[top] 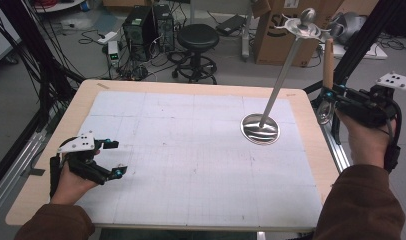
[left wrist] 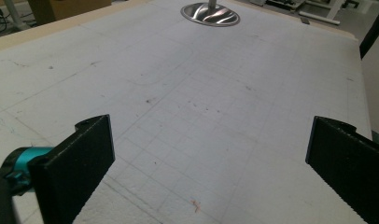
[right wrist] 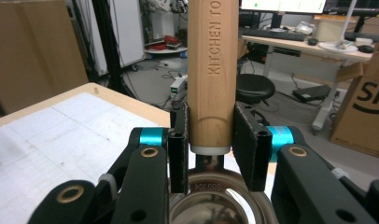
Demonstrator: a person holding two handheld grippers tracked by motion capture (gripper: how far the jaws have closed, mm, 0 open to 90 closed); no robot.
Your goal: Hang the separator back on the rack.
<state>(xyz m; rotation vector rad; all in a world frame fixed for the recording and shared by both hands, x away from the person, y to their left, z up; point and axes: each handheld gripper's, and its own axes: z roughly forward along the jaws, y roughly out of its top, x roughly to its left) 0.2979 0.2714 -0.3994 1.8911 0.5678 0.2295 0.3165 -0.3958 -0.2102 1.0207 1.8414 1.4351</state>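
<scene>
Right gripper view: our right claw [right wrist: 211, 149] clenches the ladle [right wrist: 211, 70] handle, off the worktop's [top: 191, 86] right edge; left claw [left wrist: 211, 163] released. Swinging it carelessly, we could topple the stand [top: 260, 129].

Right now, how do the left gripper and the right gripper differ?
The left gripper is open with nothing between its jaws, while the right gripper is shut on a wooden-handled utensil. The left one sits low over the table; the right one is past the table's right edge. Both are black and hand-held.
</scene>
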